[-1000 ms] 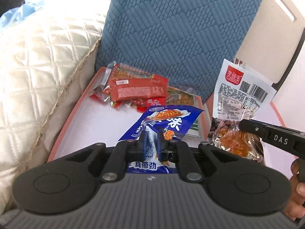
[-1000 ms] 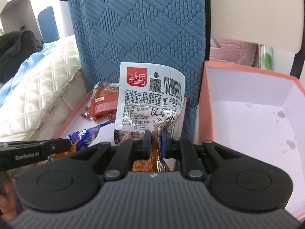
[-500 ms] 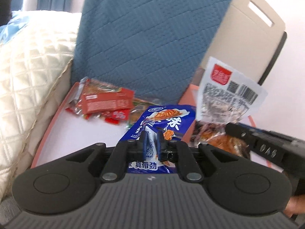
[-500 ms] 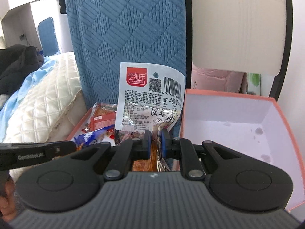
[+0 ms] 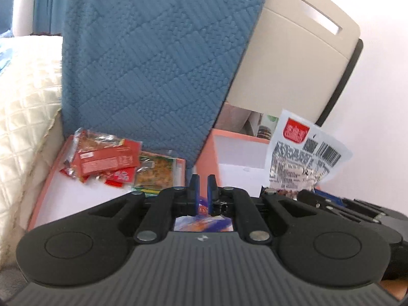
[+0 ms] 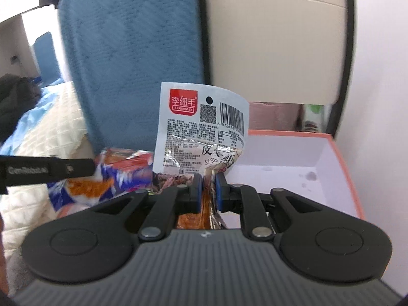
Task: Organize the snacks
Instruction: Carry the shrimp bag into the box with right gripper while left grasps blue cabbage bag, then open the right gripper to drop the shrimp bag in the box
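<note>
Both grippers have lifted off the tray (image 5: 48, 193), right gripper (image 6: 207, 191) clamping the white packet (image 6: 201, 125), left gripper (image 5: 201, 191) closing on the blue packet (image 6: 102, 178); lower gently into the box (image 6: 329, 158).

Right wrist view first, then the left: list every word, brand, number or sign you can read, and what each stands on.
"李细毛" and "LIXIMAO": red logo on the white snack packet.
"6 972678": under that packet's barcode; the rest is cut off. Its fine print is too small.
"GenRobot.AI": side of the left gripper, slightly blurred.
Blue snack packet: blurred, unreadable.
Red snack packets: print too small.
</note>
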`<state>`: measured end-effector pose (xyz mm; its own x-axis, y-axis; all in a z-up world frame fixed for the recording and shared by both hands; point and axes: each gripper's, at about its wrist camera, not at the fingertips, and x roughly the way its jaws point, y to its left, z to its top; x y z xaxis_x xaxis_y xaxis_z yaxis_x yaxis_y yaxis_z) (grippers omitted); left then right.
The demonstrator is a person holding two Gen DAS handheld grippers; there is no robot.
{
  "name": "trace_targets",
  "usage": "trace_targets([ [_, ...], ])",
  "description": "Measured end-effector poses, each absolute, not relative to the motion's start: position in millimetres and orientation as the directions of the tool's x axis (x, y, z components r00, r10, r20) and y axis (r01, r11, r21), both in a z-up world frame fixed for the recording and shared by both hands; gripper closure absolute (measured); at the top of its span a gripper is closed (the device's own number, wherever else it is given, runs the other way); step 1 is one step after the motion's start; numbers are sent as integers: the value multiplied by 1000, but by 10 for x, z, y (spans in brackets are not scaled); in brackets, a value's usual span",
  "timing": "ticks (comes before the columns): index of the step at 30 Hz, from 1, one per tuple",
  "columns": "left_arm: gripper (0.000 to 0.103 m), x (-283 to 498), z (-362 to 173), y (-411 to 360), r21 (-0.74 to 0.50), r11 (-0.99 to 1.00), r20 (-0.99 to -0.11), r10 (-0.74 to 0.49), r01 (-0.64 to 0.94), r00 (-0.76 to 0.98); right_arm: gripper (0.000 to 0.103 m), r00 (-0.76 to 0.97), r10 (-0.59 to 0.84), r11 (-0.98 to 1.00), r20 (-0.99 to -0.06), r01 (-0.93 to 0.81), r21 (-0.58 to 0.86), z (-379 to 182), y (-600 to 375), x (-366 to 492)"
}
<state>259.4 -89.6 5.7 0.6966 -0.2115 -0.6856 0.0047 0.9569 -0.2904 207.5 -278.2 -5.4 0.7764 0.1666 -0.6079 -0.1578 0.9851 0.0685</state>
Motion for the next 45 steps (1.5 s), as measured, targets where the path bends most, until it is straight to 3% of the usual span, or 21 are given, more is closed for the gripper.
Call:
trace_targets([
  [12,98,3018,-309,-1726,-270,960,-738,-255,73,625,89,734,66,998,-676,-44,49,-430,-3522,2334],
  [22,98,3053,-853,-1961,-294,955,-793,-267,40,547,88,630,99,995,-770,-49,89,-1079,-3754,2478],
  [31,97,2980,-938,-2001,-303,952,-797,-274,36,539,79,605,132,989,-785,-29,144,-1317,-3851,2537],
  [42,72,2789,-886,-1446,-319,945,-790,-225,-69,571,78,612,177,980,-771,-33,198,-1222,-3909,2420],
  [45,57,2737,-909,-1246,-309,946,-787,-196,-99,585,78,629,166,982,-760,-39,183,-1141,-3878,2358],
])
